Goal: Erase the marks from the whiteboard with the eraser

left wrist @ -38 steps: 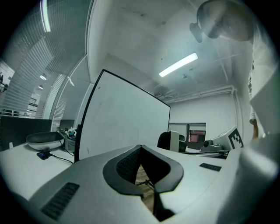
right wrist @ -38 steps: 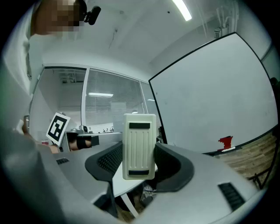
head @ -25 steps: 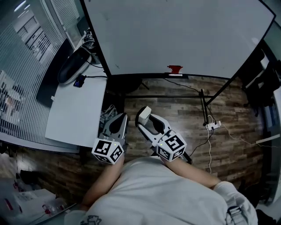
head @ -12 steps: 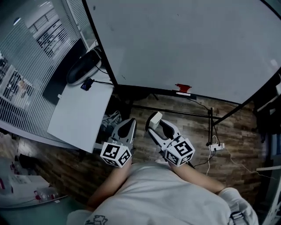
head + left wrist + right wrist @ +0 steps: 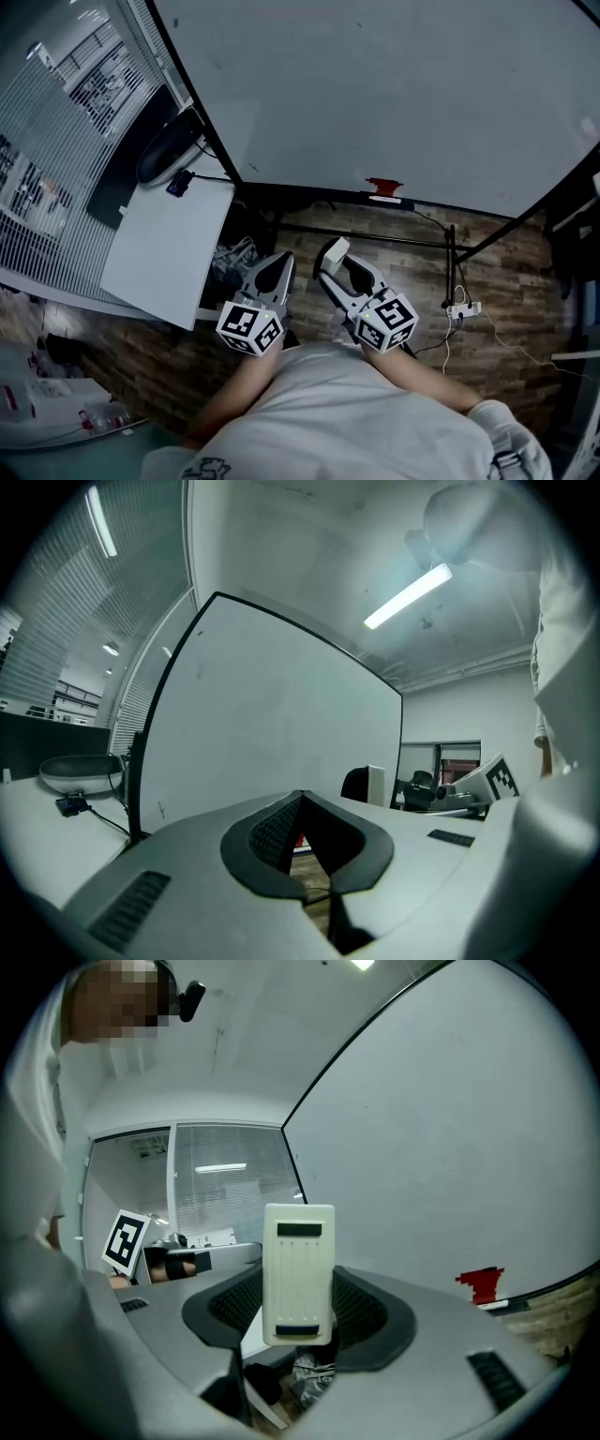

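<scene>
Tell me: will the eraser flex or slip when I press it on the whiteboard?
Probably stiff: the eraser looks like a hard moulded block. It stands tall above the right tool, so pressing may tilt it.

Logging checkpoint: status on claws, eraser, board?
Left claw shut, empty. Right claw clamped on eraser, apart from whiteboard. Nothing seen in the way.

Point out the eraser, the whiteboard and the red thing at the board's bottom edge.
eraser (image 5: pixel 298 1274): right gripper view, middle of its white face.
whiteboard (image 5: pixel 403 94): head view, bare board surface.
red thing (image 5: pixel 382 185): head view, its centre.
</scene>
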Demonstrator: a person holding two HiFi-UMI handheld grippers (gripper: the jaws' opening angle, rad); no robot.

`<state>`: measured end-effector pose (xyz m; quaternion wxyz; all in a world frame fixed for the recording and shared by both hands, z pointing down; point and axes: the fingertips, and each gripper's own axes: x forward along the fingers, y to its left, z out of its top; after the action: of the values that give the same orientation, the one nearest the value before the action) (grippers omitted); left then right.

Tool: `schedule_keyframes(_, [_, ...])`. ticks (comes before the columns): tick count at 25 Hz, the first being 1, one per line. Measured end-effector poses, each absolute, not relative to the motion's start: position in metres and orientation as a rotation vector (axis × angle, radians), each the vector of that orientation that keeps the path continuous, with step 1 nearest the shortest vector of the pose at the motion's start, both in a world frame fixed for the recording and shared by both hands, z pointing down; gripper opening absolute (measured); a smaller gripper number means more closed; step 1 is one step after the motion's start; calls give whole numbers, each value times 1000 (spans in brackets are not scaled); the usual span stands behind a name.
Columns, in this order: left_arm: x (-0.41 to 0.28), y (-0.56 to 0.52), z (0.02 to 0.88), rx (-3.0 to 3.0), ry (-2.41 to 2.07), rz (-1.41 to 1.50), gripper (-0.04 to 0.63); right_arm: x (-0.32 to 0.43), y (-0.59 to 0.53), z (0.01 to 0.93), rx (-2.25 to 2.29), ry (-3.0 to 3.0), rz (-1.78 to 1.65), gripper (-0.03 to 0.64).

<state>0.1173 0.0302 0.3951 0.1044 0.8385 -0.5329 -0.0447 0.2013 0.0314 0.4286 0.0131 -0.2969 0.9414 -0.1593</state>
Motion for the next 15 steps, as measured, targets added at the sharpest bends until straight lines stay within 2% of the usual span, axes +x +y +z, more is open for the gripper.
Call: schedule_keyframes(15, [128,-4,392,2568,-1404,-130,6,210,11,429,-1082,2844,-506,232])
